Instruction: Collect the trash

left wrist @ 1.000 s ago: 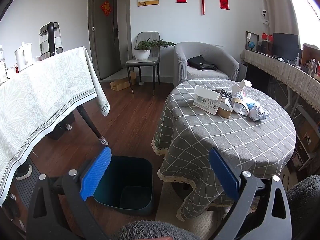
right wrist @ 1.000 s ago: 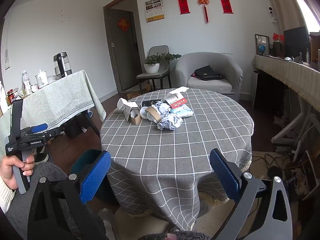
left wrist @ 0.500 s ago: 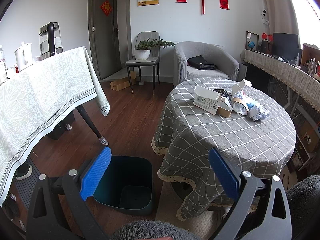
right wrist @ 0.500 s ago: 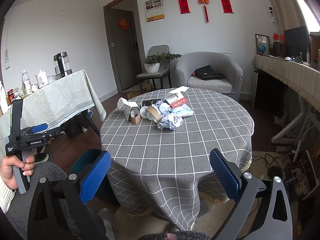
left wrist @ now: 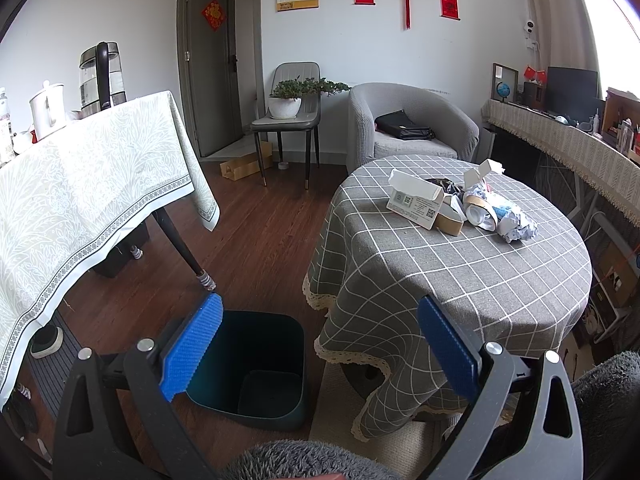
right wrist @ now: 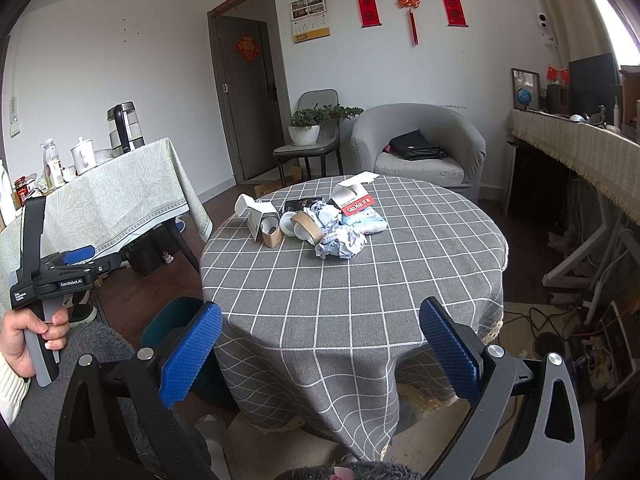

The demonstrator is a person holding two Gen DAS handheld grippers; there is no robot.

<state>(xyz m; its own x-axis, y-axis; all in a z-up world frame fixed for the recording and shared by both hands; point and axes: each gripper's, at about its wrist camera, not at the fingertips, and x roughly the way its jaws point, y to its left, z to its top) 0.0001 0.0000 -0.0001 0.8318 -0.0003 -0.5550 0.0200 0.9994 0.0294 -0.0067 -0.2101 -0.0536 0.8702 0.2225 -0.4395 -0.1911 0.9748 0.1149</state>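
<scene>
A pile of trash lies on the round grey checked table (right wrist: 360,292): a white carton (left wrist: 416,202), a tape roll (right wrist: 306,226), crumpled paper (right wrist: 342,240) and a red-and-white packet (right wrist: 356,204). A dark teal bin (left wrist: 256,364) stands open on the floor left of the table; in the right wrist view only its rim (right wrist: 168,316) shows. My left gripper (left wrist: 320,344) is open and empty above the bin; it also shows held in a hand in the right wrist view (right wrist: 76,258). My right gripper (right wrist: 320,344) is open and empty before the table's near edge.
A table with a pale green cloth (left wrist: 80,184) stands at the left, bearing a kettle (left wrist: 102,74). A grey armchair (left wrist: 408,128) and a chair with a potted plant (left wrist: 286,106) stand at the back. A long sideboard (right wrist: 580,152) runs along the right, with cables on the floor (right wrist: 560,320).
</scene>
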